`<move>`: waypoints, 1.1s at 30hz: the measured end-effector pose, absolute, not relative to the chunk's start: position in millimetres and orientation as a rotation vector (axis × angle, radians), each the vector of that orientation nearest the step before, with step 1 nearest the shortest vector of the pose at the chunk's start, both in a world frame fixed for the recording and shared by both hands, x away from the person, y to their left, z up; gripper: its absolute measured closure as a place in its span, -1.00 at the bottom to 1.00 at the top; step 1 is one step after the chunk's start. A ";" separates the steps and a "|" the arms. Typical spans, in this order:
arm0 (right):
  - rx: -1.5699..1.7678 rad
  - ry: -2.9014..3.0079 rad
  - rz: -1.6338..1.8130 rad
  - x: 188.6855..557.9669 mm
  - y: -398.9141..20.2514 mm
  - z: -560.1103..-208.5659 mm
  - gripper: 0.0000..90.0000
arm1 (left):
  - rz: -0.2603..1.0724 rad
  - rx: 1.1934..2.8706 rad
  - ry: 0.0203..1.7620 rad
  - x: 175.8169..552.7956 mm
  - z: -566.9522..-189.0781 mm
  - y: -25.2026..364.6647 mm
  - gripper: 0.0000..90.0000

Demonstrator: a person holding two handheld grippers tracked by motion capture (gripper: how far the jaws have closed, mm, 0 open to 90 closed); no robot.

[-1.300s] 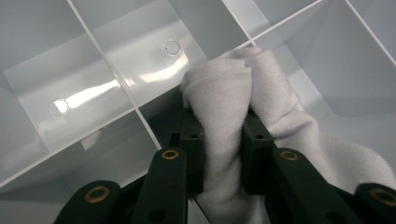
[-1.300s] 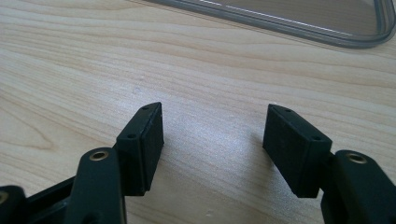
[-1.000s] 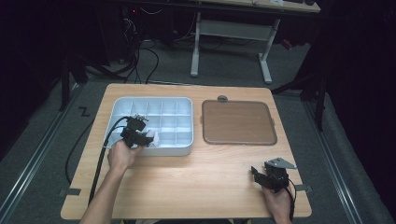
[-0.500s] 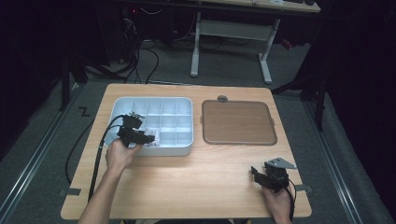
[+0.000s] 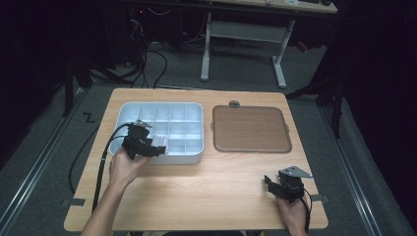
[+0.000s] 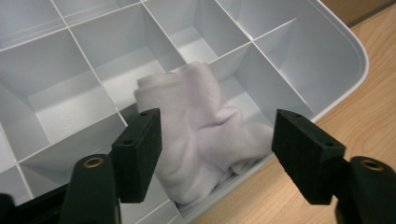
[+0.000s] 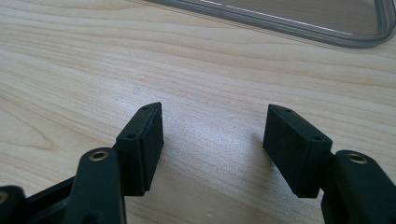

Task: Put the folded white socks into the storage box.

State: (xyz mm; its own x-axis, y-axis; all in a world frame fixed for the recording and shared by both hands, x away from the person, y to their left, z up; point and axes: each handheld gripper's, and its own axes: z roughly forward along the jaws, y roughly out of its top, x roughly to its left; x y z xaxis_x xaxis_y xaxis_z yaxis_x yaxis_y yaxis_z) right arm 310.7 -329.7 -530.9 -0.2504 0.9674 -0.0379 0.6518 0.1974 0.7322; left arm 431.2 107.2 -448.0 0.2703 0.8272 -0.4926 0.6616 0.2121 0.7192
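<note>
Your left gripper has just been opening, jaws spread around the rolled white cloth in the grey divided plastic tray's near-edge compartment (pads apart); right gripper gapes over bare tabletop.

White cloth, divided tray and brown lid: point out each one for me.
White cloth (image 6: 201, 135), left gripper view: the middle of its rolled bulk.
Divided tray (image 5: 129, 109), high view: its far left rim.
Brown lid (image 5: 251, 129), high view: the centre of its flat top.

White cloth in pale grey organizer, brown tray, light wood table.
</note>
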 end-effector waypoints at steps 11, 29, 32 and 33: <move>1.507 1.978 0.828 310.7 -329.9 -530.9 -0.14 | 0.255 1.532 1.468 437.1 -459.3 101.9 -0.28; 1.514 1.980 0.832 310.8 -330.2 -530.8 -0.14 | 0.353 1.598 1.486 449.4 -468.4 97.9 0.72; 1.513 1.980 0.832 310.8 -330.2 -530.8 -0.14 | 0.361 1.611 1.484 450.1 -468.9 95.8 0.80; 1.513 1.980 0.832 310.8 -330.2 -530.8 -0.14 | 0.360 1.614 1.484 450.5 -469.0 95.7 0.82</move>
State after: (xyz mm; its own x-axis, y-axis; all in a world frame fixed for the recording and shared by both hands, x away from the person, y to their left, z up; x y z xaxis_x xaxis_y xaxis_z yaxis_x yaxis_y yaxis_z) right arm 310.8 -330.2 -530.8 -0.2505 0.9677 -0.0296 0.6560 0.1921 0.7299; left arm 450.5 95.7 -469.0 0.2413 0.9080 -0.3425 0.6503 0.1107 0.7516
